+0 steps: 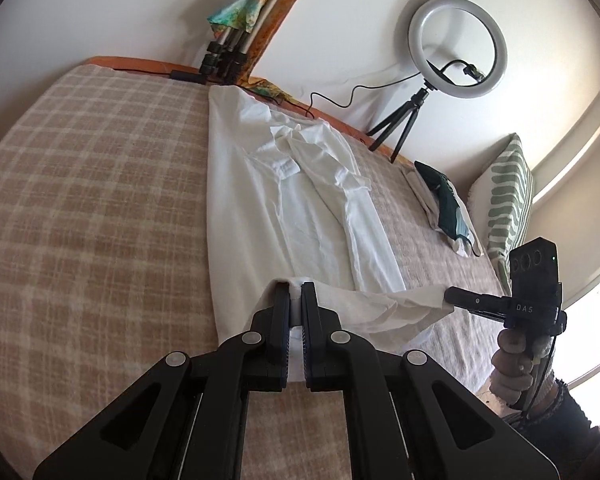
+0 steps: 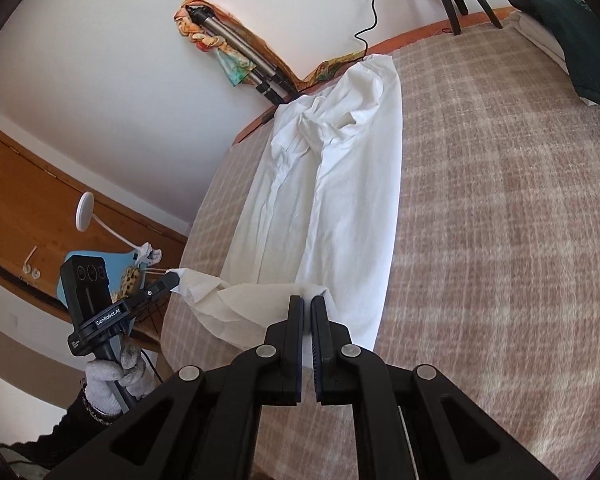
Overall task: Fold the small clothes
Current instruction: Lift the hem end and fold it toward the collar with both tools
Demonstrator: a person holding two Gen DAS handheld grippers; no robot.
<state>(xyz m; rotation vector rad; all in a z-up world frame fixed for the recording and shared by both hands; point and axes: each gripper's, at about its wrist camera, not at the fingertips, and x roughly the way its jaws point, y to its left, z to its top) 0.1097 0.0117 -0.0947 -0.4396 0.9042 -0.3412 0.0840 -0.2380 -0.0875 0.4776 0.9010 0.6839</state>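
A white shirt [image 1: 284, 208] lies lengthwise on the checked bed cover, folded into a long narrow strip with its collar at the far end; it also shows in the right wrist view [image 2: 324, 200]. My left gripper [image 1: 295, 289] is shut on one corner of the near hem. My right gripper [image 2: 306, 302] is shut on the other hem corner; it also shows in the left wrist view [image 1: 448, 297]. Both hold the hem lifted a little above the bed. The left gripper shows in the right wrist view [image 2: 176, 278].
The beige checked bed cover [image 1: 100, 208] spreads around the shirt. A ring light on a tripod [image 1: 456, 48] stands at the bed's far edge. A dark green garment [image 1: 444, 204] and a striped pillow [image 1: 508, 200] lie on the right. A folded tripod [image 1: 228, 52] leans on the wall.
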